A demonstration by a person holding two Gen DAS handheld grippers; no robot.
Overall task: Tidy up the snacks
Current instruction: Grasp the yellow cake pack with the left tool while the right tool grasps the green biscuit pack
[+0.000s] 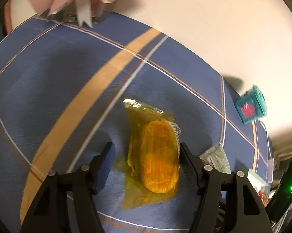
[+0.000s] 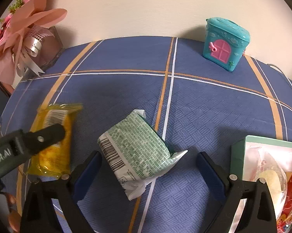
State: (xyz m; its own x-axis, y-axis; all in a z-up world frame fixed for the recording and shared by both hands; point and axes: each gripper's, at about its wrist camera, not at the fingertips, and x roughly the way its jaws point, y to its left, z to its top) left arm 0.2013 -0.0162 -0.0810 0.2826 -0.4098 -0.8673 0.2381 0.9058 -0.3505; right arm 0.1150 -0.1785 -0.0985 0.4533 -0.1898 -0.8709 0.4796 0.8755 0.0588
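A yellow wrapped snack (image 1: pixel 155 155) lies on the blue checked cloth, between the fingers of my open left gripper (image 1: pixel 146 151); the right finger touches the wrapper's edge and the left finger stands apart. The same snack (image 2: pixel 52 145) shows in the right wrist view with the left gripper's finger (image 2: pixel 46 136) over it. A green-and-white snack packet (image 2: pixel 138 153) lies between the fingers of my open right gripper (image 2: pixel 148 161), touching neither. A pale green box (image 2: pixel 241 155) at the right holds several wrapped snacks (image 2: pixel 272 174).
A teal toy house with a pink door (image 2: pixel 225 42) stands at the table's far edge by the wall; it also shows in the left wrist view (image 1: pixel 251 106). A pink bouquet with ribbon (image 2: pixel 19 38) stands at the far left corner. The blue cloth (image 2: pixel 204 106) covers the table.
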